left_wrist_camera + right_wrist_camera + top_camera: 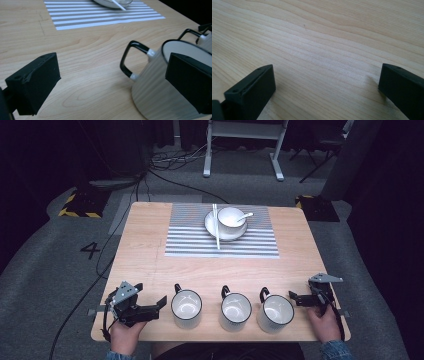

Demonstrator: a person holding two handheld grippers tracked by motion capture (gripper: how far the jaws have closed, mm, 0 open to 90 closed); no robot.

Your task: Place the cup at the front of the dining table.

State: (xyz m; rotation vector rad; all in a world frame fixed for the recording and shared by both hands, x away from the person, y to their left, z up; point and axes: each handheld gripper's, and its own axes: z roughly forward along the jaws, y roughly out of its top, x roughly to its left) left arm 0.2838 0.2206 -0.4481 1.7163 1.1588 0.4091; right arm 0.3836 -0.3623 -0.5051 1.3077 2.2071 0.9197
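Mugs stand in a row of three along the near edge of the light wooden table [150,250], between the two claws. Held in the person's left hand, the left gripper [159,303] rests low at the table's near left corner with its black jaws spread wide and nothing between them; just past its tips stands the left white enamel mug with a black rim and black loop handle [186,308], upright. In the left gripper view this mug [160,82] sits close in front, partly behind the right-hand jaw, its handle turned toward the open gap, and the jaws do not touch it. Beyond it, farther from that claw, stand the middle white black-rimmed mug [236,310] and then the right white black-rimmed mug [275,313], each apart from its neighbour. The right gripper [294,297], in the person's right hand, lies at the near right edge, its tips just beside the right mug; its jaws too stand well apart over bare wood. Well ahead of both claws lies a grey-and-white striped placemat [250,245] bearing a white plate [212,226] with a white bowl [231,218], a white spoon [245,216] in it and pale chopsticks [216,226] across the plate.
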